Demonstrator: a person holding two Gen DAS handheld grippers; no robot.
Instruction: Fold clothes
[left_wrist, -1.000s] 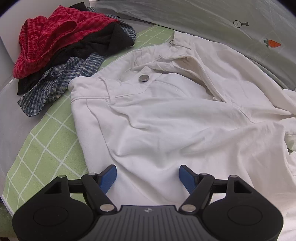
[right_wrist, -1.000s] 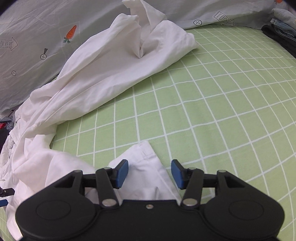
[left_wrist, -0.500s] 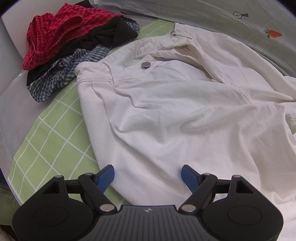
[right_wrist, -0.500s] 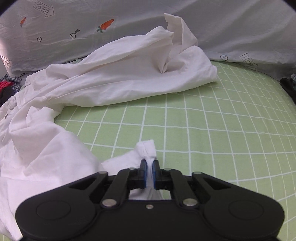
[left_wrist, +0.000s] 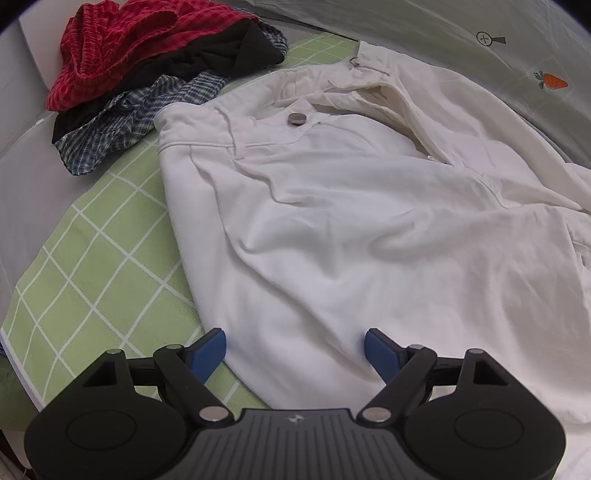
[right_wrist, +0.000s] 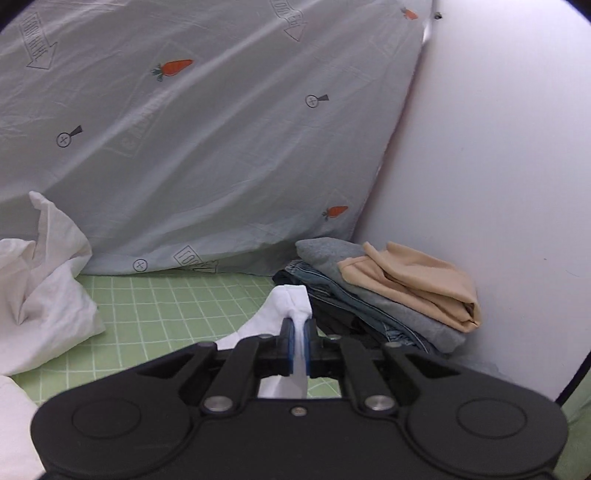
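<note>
White trousers (left_wrist: 351, 221) lie spread on the green checked sheet (left_wrist: 92, 280), waistband and metal button (left_wrist: 297, 118) toward the back. My left gripper (left_wrist: 295, 350) hovers open over the near part of the trousers, blue pads on either side of the cloth without pinching it. In the right wrist view my right gripper (right_wrist: 299, 345) is shut on a trouser-leg hem (right_wrist: 291, 299), lifted off the sheet (right_wrist: 166, 306). The other trouser leg (right_wrist: 44, 295) lies bunched at the left.
A heap of unfolded clothes, red checked (left_wrist: 122, 48), black and blue plaid (left_wrist: 122, 129), sits back left. A stack of folded clothes (right_wrist: 388, 295), beige on top, stands against the white wall at the right. A grey carrot-print cloth (right_wrist: 203, 129) hangs behind.
The right gripper closed on the trouser hem, then lifted it and swung toward the right, now facing the folded stack. The left gripper drew back slightly, staying open.
</note>
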